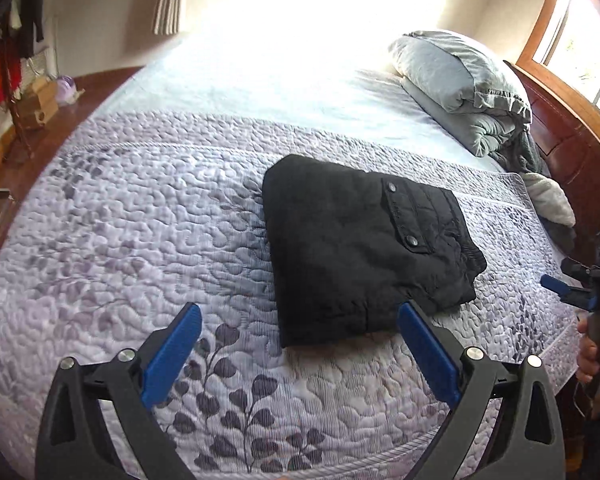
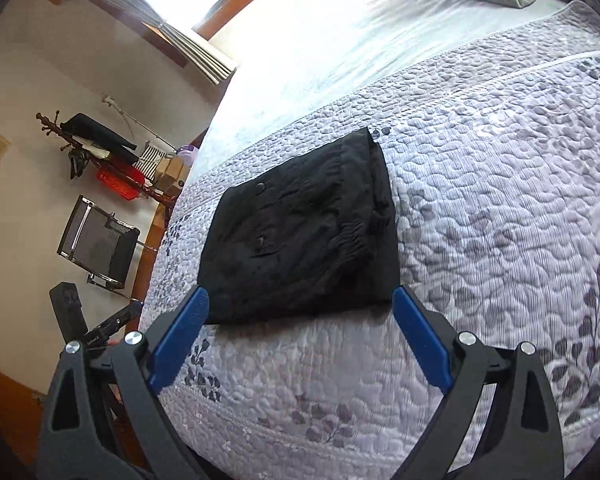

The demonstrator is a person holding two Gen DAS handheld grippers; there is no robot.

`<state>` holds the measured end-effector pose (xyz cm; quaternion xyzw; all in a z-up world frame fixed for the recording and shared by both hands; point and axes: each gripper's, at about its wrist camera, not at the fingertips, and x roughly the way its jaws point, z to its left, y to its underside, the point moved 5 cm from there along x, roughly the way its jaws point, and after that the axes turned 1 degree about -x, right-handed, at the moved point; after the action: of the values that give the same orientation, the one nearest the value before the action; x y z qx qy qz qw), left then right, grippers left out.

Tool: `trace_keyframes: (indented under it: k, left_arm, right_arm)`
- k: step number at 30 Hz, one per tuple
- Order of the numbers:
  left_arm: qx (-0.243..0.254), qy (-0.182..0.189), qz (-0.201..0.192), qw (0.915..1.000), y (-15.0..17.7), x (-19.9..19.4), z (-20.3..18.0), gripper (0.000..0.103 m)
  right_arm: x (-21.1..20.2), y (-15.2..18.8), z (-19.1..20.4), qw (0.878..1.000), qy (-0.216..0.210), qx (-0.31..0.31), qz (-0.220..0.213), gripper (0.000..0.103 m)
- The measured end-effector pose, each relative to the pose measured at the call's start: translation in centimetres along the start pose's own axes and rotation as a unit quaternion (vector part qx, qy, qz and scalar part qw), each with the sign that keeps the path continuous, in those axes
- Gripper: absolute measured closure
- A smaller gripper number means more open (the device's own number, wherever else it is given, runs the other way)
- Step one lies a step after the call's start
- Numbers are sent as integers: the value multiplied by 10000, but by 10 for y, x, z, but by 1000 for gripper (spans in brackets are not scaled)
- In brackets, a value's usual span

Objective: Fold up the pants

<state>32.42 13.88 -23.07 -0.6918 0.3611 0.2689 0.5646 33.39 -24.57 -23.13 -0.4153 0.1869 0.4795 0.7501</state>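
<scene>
The black pants [image 1: 360, 248] lie folded into a compact rectangle on the lilac quilted bedspread [image 1: 140, 220], with a buttoned pocket flap and the elastic waistband on top. My left gripper [image 1: 300, 312] hovers above the near edge of the bundle, open wide, nothing between its blue pads. In the right wrist view the same pants [image 2: 300, 232] lie just beyond my right gripper [image 2: 300, 294], also open wide and empty, clear of the cloth. The right gripper [image 1: 568, 292] also shows at the right edge of the left wrist view, held by a hand [image 1: 592, 356].
Grey pillows [image 1: 452, 80] and a crumpled grey blanket [image 1: 548, 200] lie by the wooden headboard [image 1: 568, 152]. Beyond the bed's far side stand a mesh chair [image 2: 96, 240] and a coat rack [image 2: 92, 144] with clothes. Windows glare brightly.
</scene>
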Motion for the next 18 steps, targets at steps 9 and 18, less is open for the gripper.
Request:
trace_keyframes:
  k: [9,18]
  left_arm:
    - [213,-604,-1492,9867,35,-154,-39,4]
    - [-120,-797,-1834,9797,72,-264,-56,4]
  right_arm:
    - [-93,65,94,9966,242,-589,-521,3]
    - [-167,121,167,9786,932,-1476,-1090,3]
